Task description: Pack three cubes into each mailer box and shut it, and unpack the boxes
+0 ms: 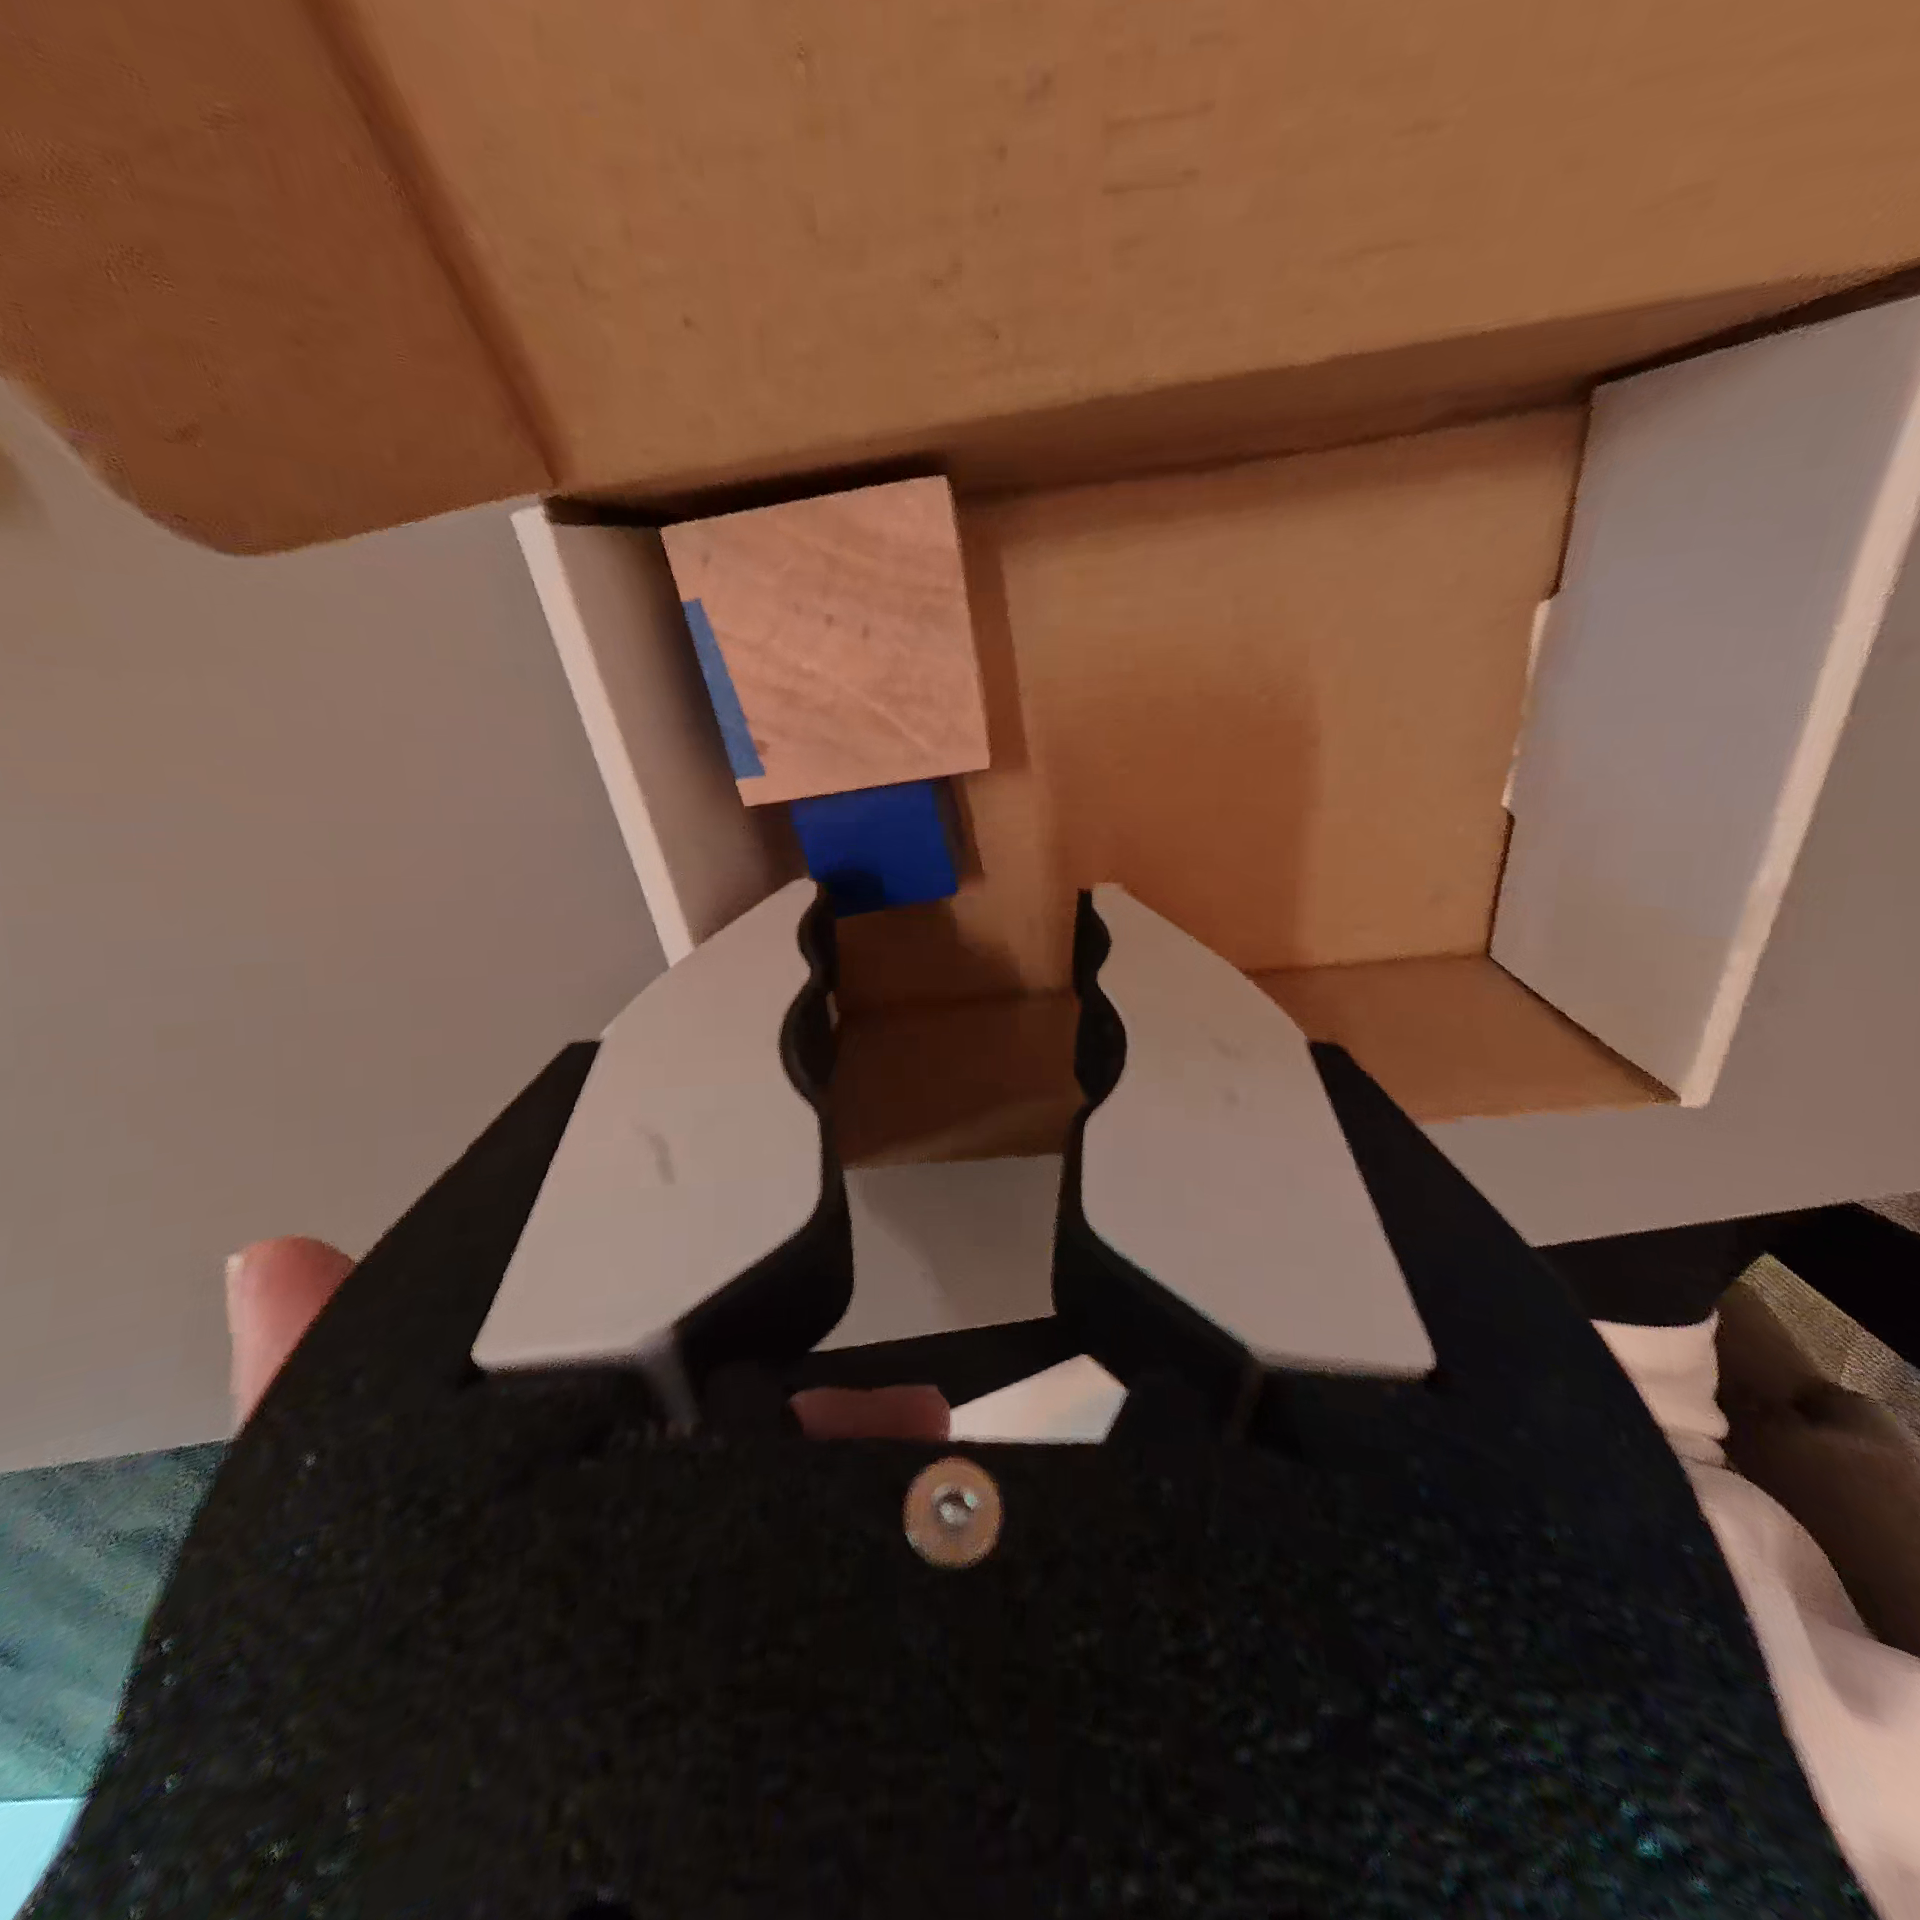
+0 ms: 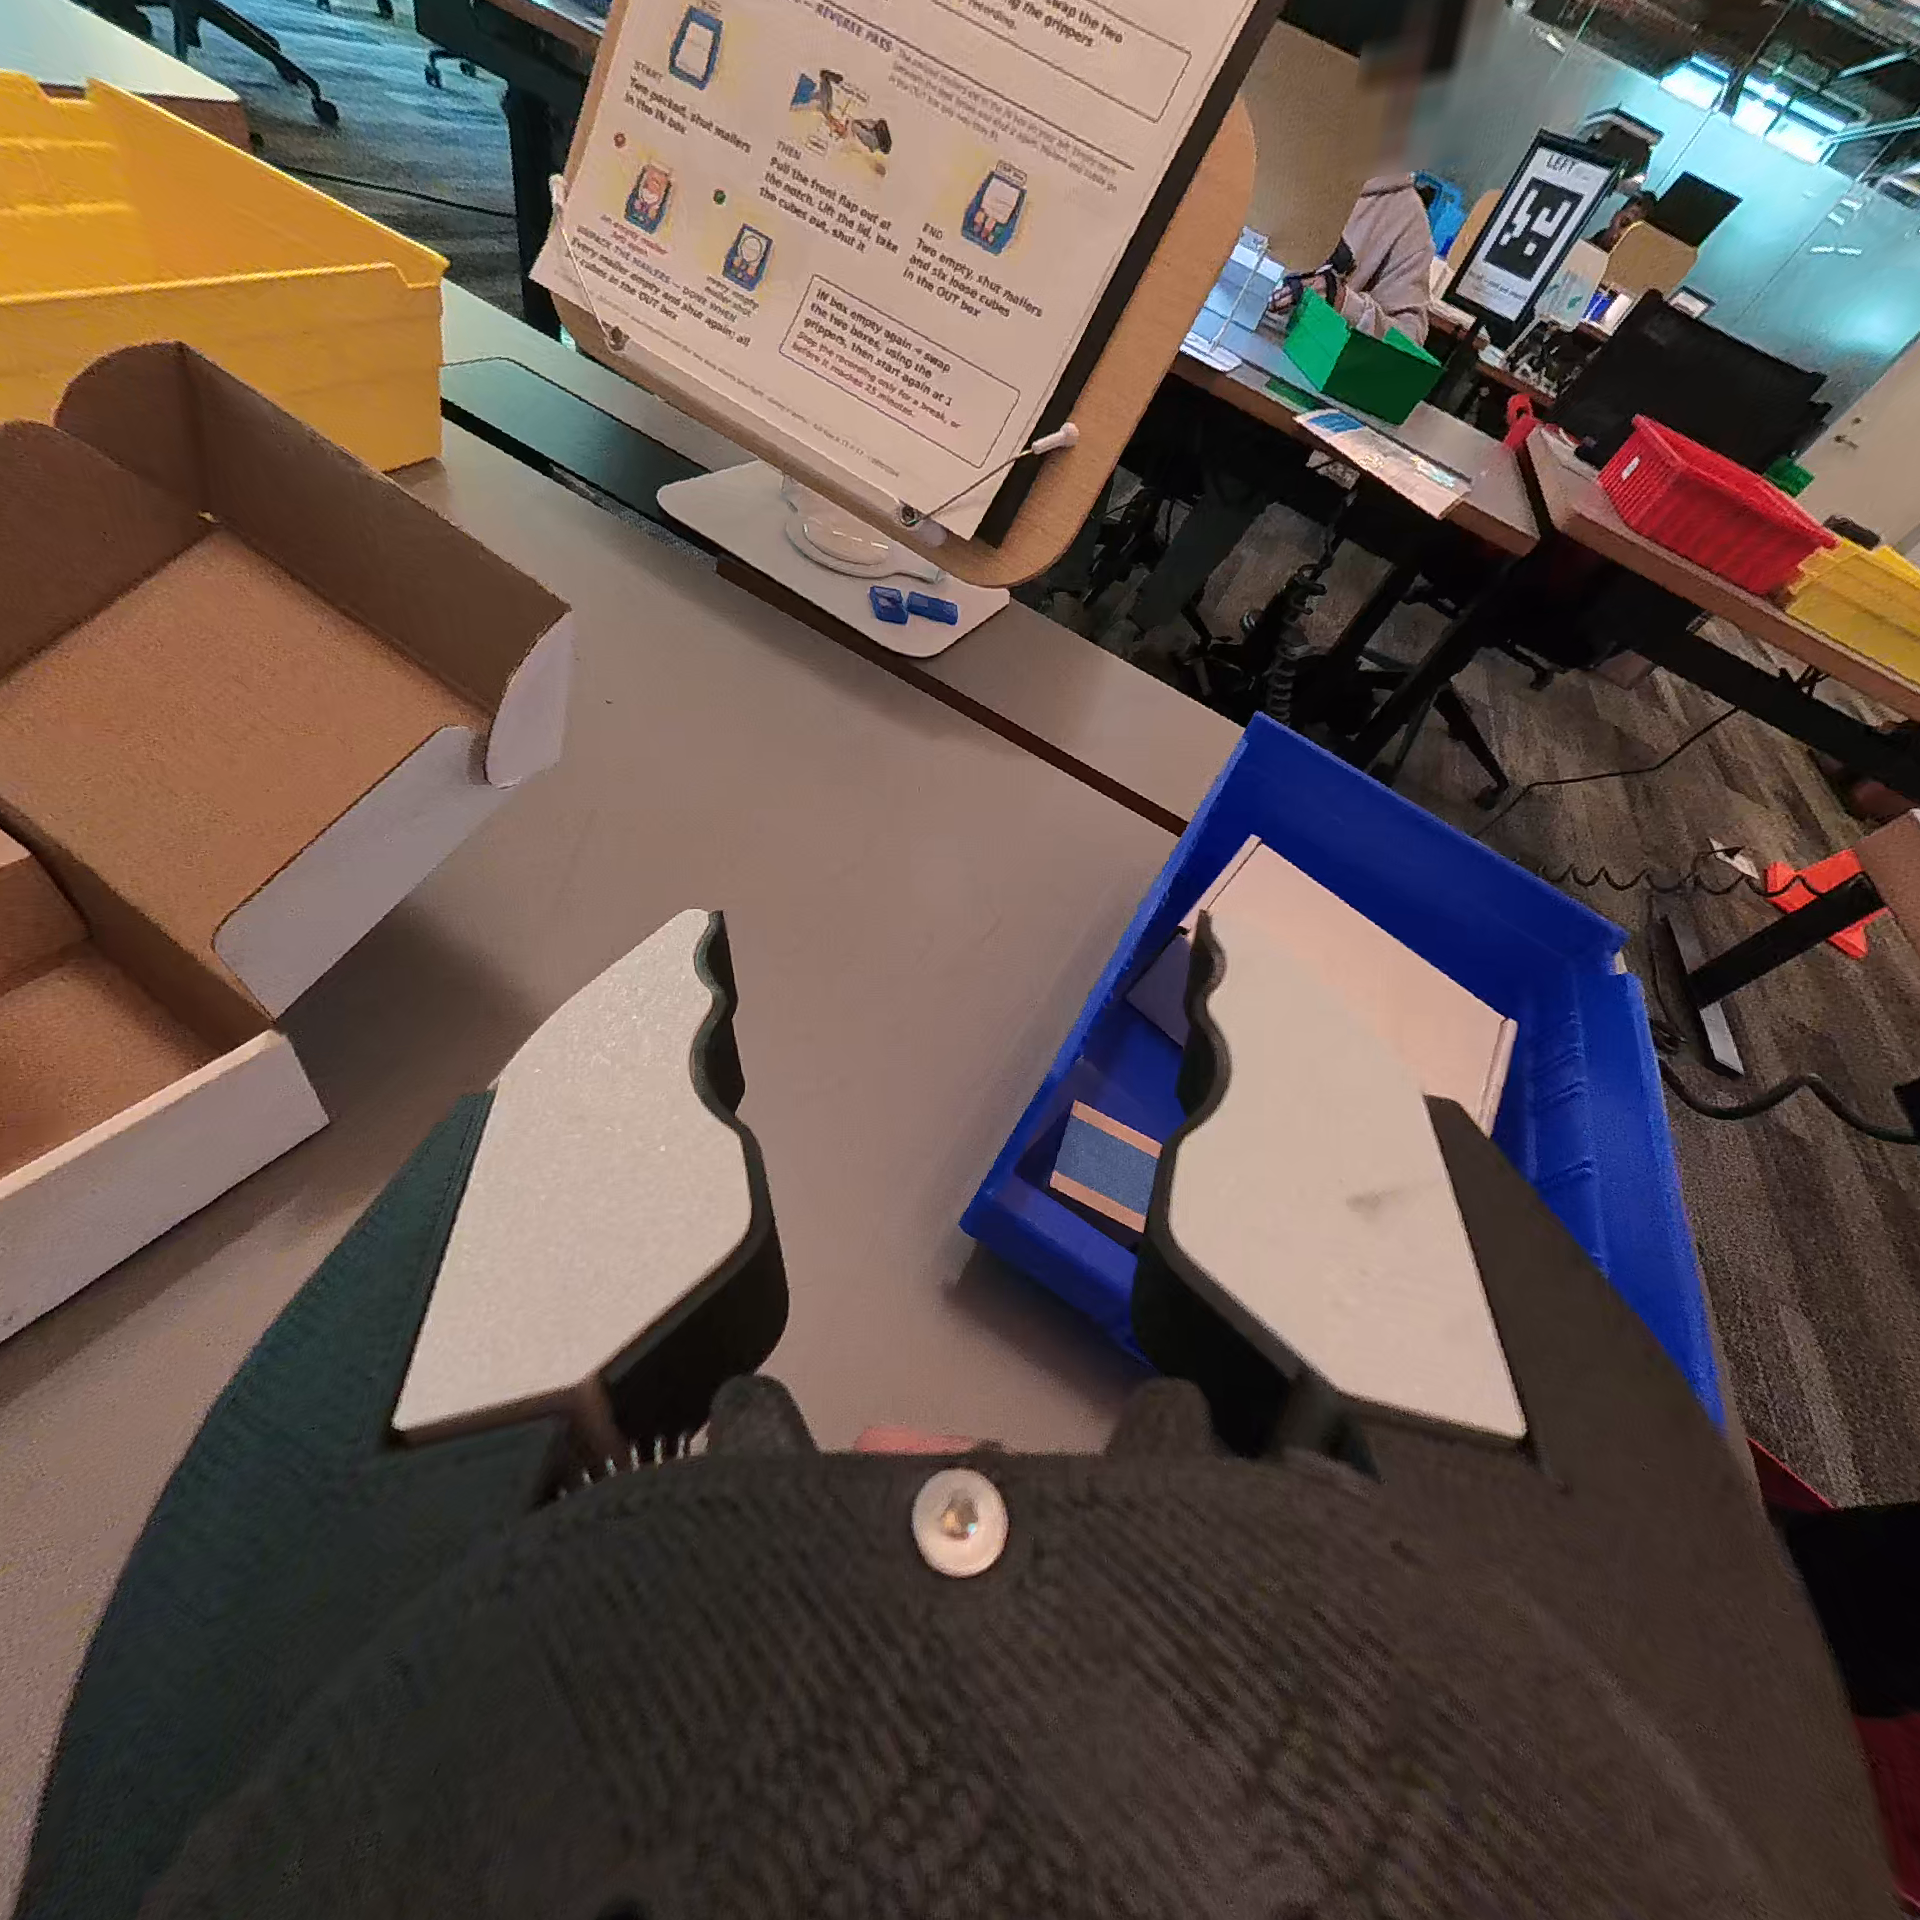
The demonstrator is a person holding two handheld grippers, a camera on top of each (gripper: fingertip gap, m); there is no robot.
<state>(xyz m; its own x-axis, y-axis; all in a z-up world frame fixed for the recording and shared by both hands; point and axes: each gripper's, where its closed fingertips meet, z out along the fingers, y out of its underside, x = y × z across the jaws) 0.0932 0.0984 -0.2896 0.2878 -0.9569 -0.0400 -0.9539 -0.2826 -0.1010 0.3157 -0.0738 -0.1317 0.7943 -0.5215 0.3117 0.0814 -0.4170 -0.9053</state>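
In the left wrist view an open mailer box (image 1: 1683,707) holds a wooden cube (image 1: 831,644) with blue tape and a blue cube (image 1: 878,847) against its left wall. Its brown lid (image 1: 935,208) hangs over the back. My left gripper (image 1: 951,904) is open and empty over the box's front wall, just right of the blue cube. In the right wrist view my right gripper (image 2: 961,925) is open and empty above the grey table, between the open mailer (image 2: 208,707) and a blue bin (image 2: 1558,1143). The bin holds a shut white mailer (image 2: 1371,966) and a taped cube (image 2: 1107,1158).
A yellow bin (image 2: 208,260) stands at the back left. An instruction sheet on a stand (image 2: 883,208) is behind the table's middle. The table's right edge runs beside the blue bin. A person sits at a far desk with other bins.
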